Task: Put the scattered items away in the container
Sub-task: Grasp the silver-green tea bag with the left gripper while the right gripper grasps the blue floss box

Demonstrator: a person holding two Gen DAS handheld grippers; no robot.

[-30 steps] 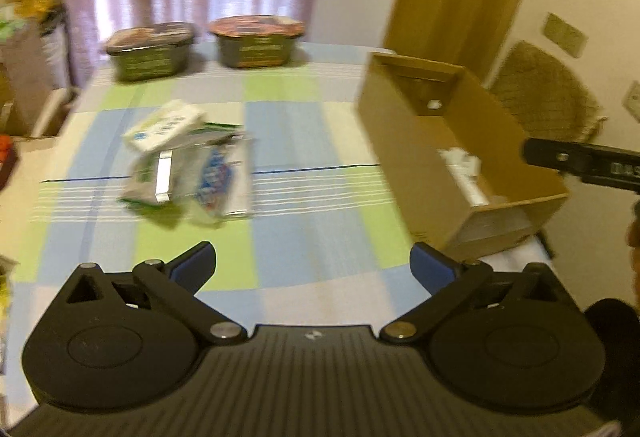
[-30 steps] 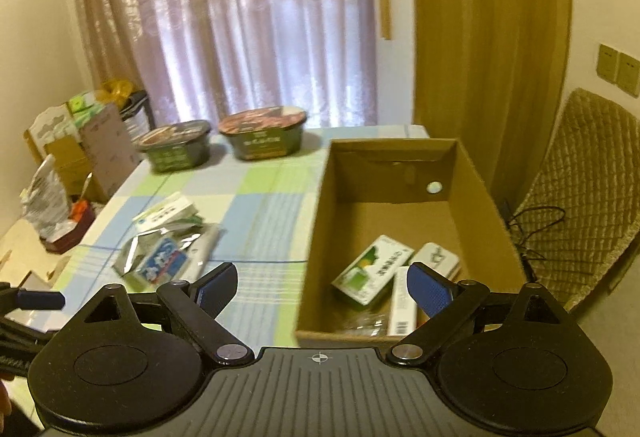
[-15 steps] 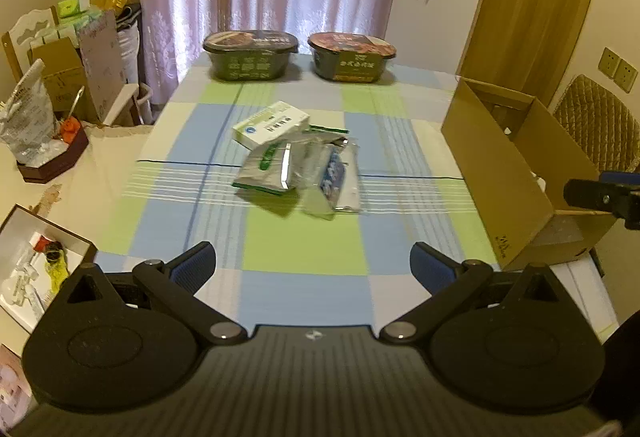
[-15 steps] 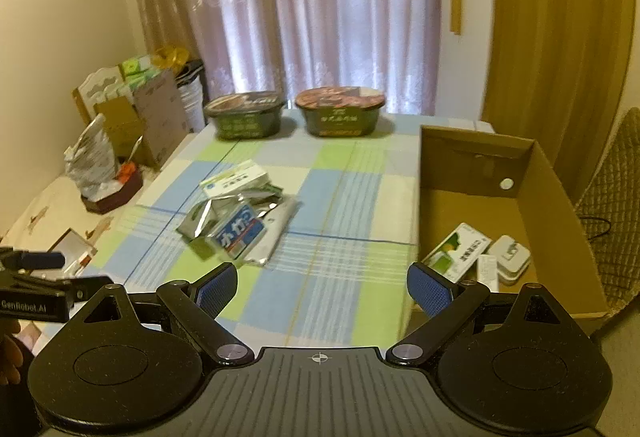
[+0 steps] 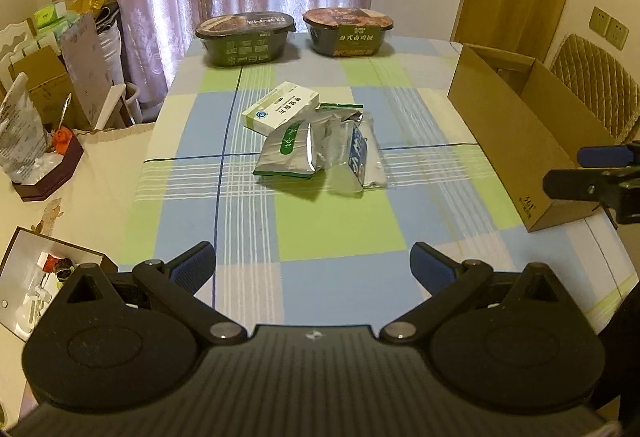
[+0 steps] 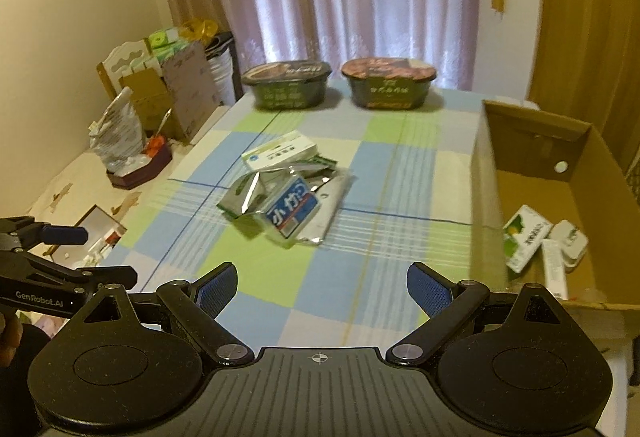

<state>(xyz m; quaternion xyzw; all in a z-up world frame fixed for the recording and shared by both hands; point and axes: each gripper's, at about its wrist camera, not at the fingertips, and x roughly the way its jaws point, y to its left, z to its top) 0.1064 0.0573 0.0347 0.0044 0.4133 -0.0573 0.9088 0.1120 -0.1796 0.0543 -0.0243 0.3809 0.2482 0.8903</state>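
A heap of items lies mid-table: a white-and-green medicine box (image 5: 281,110) (image 6: 279,154), a silver foil pouch (image 5: 289,150) (image 6: 245,193) and a clear packet with a blue label (image 5: 359,154) (image 6: 292,214). The open cardboard box (image 5: 516,125) (image 6: 532,197) stands at the table's right side, holding a green-and-white carton (image 6: 525,237) and small white packs (image 6: 570,243). My left gripper (image 5: 313,267) hovers open over the near table edge, well short of the heap. My right gripper (image 6: 322,289) is open too, near the box's front-left corner. Both hold nothing.
Two lidded instant-noodle bowls (image 5: 246,37) (image 5: 347,29) stand at the far table edge before the curtain. A low side surface at the left carries a bag, a small tray (image 5: 48,173) and boxes. A padded chair (image 5: 592,85) sits behind the cardboard box.
Both cameras have swung left, from the cardboard box toward the heap of items, which now sits near the middle of each view. Both grippers stay open and empty.
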